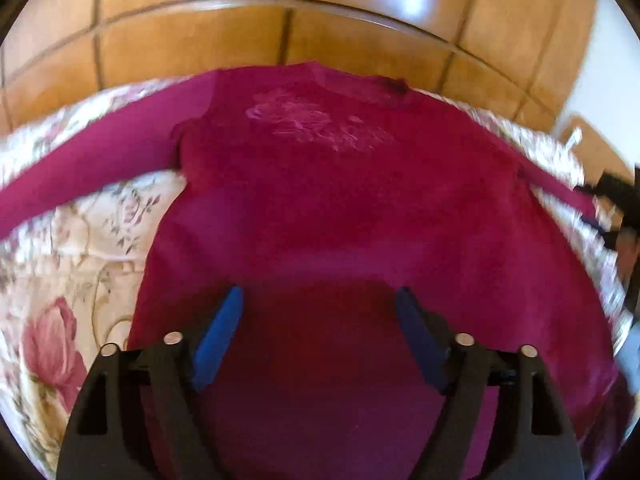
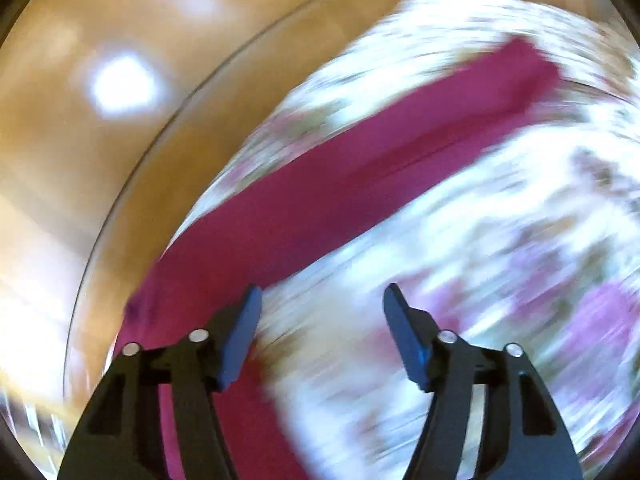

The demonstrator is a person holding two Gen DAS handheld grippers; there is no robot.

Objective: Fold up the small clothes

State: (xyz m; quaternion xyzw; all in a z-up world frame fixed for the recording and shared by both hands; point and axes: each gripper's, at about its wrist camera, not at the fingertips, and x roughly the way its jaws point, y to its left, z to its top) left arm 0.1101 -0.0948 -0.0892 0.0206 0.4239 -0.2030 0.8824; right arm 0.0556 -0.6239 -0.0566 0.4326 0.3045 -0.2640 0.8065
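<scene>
Left wrist: shirt (image 1: pixel 320 208) lies beneath left gripper's (image 1: pixel 320 300) parted, seemingly empty jaws.

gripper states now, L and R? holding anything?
Left gripper: open, nothing held, above the magenta shirt.
Right gripper: open, nothing held, near the shirt's sleeve.

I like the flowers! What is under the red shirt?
The red shirt lies on a flowery cloth. What the cloth covers, and whatever lies beneath the shirt's middle, is hidden.
</scene>
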